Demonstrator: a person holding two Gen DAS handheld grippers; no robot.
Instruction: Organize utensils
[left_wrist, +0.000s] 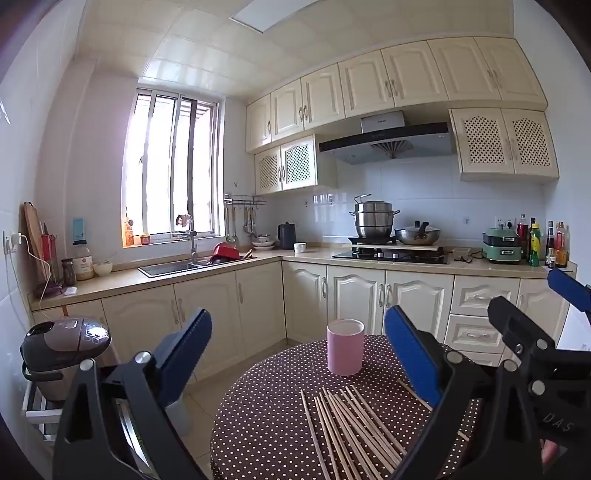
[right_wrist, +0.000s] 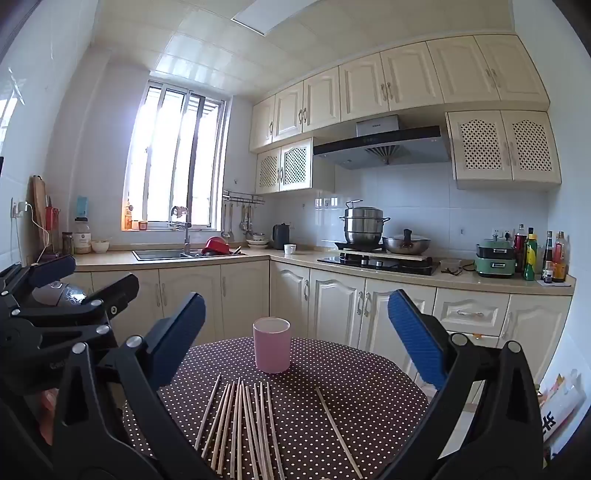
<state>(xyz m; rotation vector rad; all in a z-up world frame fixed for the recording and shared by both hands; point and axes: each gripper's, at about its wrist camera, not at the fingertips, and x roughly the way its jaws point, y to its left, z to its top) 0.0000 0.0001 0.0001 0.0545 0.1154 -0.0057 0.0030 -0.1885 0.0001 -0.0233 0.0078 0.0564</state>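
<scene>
A pink cup stands upright at the far side of a round table with a brown polka-dot cloth. Several wooden chopsticks lie loose on the cloth in front of it. My left gripper is open and empty, held above the near table edge. In the right wrist view the pink cup stands beyond the chopsticks, and one chopstick lies apart to the right. My right gripper is open and empty above the table. Each gripper shows at the side of the other's view.
Cream kitchen cabinets stand close behind the table. A rice cooker sits on a rack at the left. The counter holds a sink, a stove with pots and bottles.
</scene>
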